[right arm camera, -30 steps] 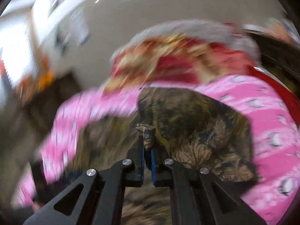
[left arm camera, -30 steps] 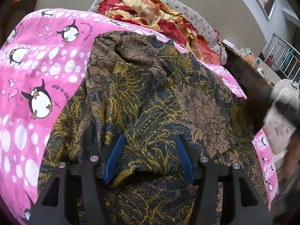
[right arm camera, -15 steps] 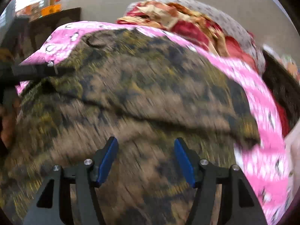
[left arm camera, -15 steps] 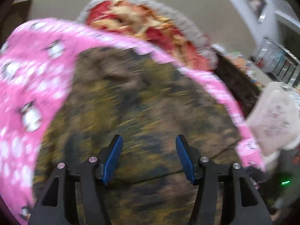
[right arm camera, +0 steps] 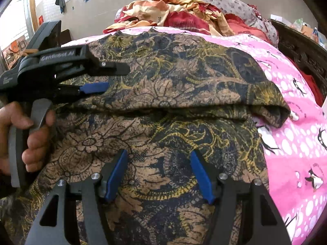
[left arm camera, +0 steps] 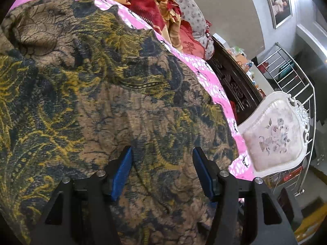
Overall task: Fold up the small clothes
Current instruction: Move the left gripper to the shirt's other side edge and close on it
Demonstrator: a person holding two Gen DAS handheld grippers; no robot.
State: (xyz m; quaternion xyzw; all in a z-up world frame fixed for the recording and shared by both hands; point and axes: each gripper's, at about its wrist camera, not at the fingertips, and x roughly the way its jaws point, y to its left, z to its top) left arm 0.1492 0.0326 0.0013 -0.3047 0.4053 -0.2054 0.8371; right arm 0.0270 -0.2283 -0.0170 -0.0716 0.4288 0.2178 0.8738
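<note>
Over batik garment (right arm camera: 163, 94): "GenRobot.AI" legible on left gripper (right arm camera: 106, 77), unclenched; right gripper (right arm camera: 158, 173) just sprung apart, grasping nothing.

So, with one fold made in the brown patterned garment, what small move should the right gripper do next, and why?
Probably lower the right gripper onto the near part of the brown patterned garment and pinch an edge for the next fold. Its jaws have just been opening and stand apart over the cloth with nothing between them. One layer is already folded across, and the left gripper is open over the far layer.
</note>
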